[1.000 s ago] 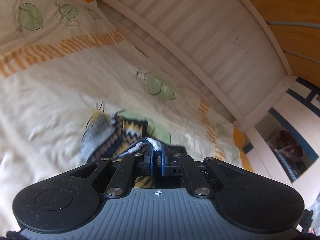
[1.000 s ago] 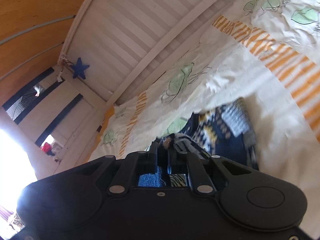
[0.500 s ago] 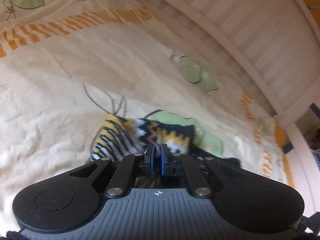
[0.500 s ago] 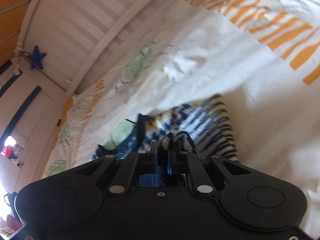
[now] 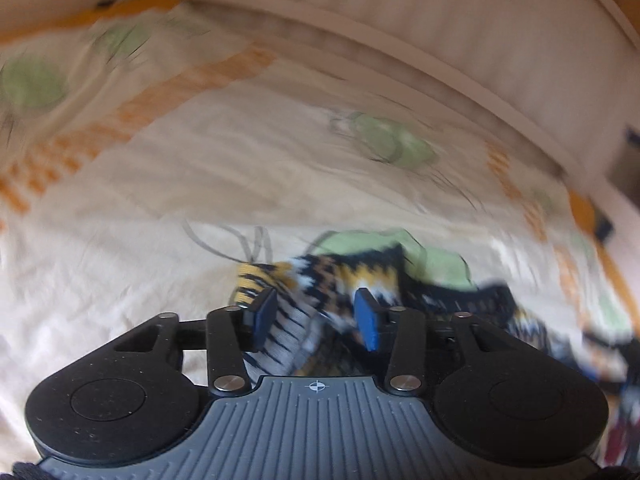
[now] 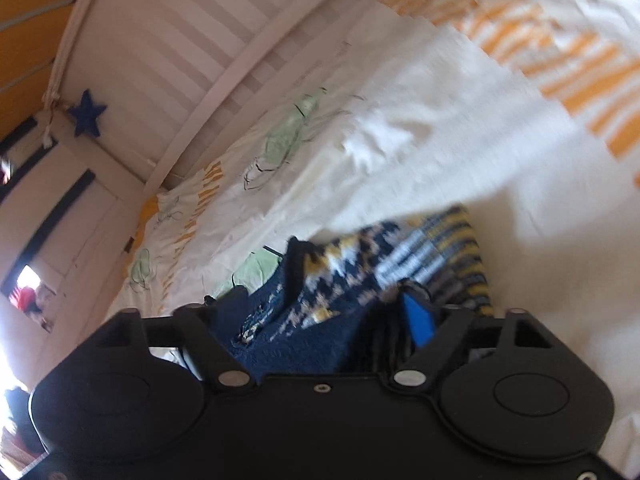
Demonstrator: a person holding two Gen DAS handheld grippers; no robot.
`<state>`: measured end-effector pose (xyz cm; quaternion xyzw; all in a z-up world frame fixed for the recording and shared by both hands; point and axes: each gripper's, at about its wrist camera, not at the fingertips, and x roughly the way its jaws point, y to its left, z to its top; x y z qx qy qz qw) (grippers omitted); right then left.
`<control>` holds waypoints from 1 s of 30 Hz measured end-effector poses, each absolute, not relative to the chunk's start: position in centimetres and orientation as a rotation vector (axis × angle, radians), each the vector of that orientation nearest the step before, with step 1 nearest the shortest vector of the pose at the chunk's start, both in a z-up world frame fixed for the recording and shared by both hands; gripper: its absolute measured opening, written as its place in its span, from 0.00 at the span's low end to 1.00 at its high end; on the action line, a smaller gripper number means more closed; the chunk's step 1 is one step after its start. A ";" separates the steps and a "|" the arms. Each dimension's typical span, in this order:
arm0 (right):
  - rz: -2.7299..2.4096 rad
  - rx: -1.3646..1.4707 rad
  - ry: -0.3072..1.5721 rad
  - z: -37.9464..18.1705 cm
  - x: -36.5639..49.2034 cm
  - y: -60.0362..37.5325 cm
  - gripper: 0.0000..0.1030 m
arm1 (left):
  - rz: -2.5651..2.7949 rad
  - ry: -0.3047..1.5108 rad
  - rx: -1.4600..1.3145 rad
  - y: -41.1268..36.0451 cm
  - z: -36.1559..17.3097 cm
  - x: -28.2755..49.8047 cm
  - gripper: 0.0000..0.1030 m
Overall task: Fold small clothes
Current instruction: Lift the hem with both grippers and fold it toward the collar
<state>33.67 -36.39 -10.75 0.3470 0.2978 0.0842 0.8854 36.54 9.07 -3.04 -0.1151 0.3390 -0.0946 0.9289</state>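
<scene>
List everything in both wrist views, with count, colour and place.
knitted garment: one, navy with yellow, white and grey pattern, lying on the bedsheet between both sets of jaws.
bedsheet: one, cream with orange stripes and green leaf prints, covering the bed.
bed rail: one, white slatted, along the far edge.
star: one, blue, hanging at the rail's corner post.
left gripper: black with blue pads, jaws just opened, garment between them.
right gripper: black, jaws just opened over the garment.

Knitted garment (image 5: 352,276) on bedsheet (image 5: 120,264)
</scene>
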 end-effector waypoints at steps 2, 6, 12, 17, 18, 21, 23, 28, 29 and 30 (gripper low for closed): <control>0.165 0.668 0.602 -9.7 33.4 -36.0 0.84 | -0.240 0.680 -0.148 7.6 -2.4 35.1 0.48; 0.156 0.521 0.558 -7.6 32.1 -35.2 0.88 | -0.344 0.691 0.008 5.1 -2.5 32.9 0.53; 0.249 0.171 0.590 -6.6 28.7 -31.1 0.87 | -0.462 0.738 0.133 3.0 -4.5 31.2 0.53; 0.354 -0.019 0.626 -7.8 26.0 -28.0 0.75 | -0.515 0.793 0.136 2.4 -6.5 31.1 0.53; 0.374 -0.025 0.638 -8.2 25.9 -27.6 0.73 | -0.520 0.801 0.138 2.4 -6.9 31.2 0.53; 0.397 -0.024 0.693 -9.5 26.7 -27.0 0.65 | -0.529 0.817 0.125 2.3 -7.7 31.9 0.53; 0.382 -0.023 0.703 -10.2 27.5 -26.9 0.65 | -0.527 0.820 0.098 2.5 -7.9 32.7 0.53; 0.340 0.009 0.697 -10.3 30.6 -27.3 0.65 | -0.490 0.823 0.029 2.8 -7.9 36.0 0.53; 0.331 0.007 0.695 -10.1 31.3 -27.3 0.65 | -0.483 0.826 0.014 2.9 -7.8 36.8 0.53; 0.324 0.002 0.697 -9.9 32.1 -27.2 0.65 | -0.472 0.826 -0.001 2.9 -7.8 37.5 0.53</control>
